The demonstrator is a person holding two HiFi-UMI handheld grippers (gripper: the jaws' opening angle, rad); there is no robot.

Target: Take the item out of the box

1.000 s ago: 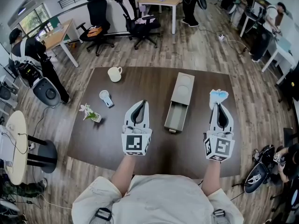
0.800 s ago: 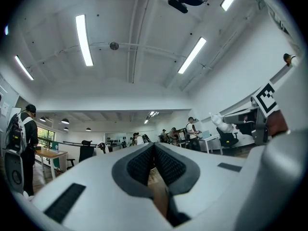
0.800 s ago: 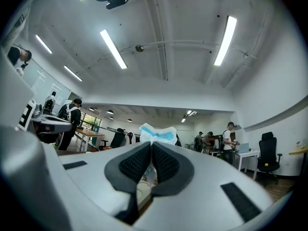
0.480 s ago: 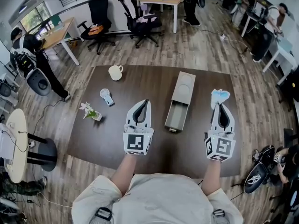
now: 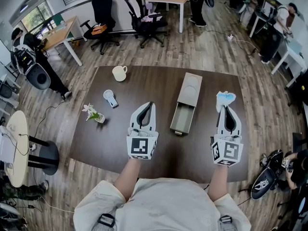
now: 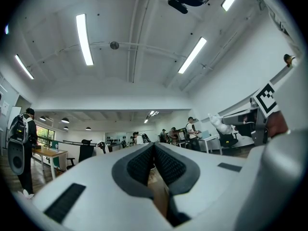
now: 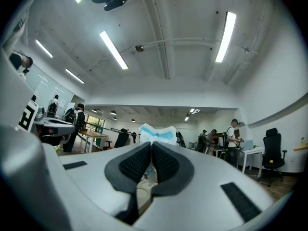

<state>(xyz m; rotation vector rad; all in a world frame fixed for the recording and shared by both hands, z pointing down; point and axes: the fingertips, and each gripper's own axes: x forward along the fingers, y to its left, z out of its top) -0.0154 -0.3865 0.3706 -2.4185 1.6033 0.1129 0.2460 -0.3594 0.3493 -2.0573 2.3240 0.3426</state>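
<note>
Our right gripper clamps the white-and-blue packet right of centre, clear of the open box, near the table edge, while our left gripper hangs closed, empty, over its bare surface.

One camera high overhead, two low ones riding the grippers and tilted upward.

The head view looks steeply down from above the person onto the whole dark table, with the left gripper and right gripper close below it. Each gripper view sits right behind its own jaws, very near them, and faces forward and up across the office to the ceiling lights. The white-and-blue packet pinched at the right gripper's tips appears in all three views. Each gripper view also catches the other gripper at its inner edge.
</note>
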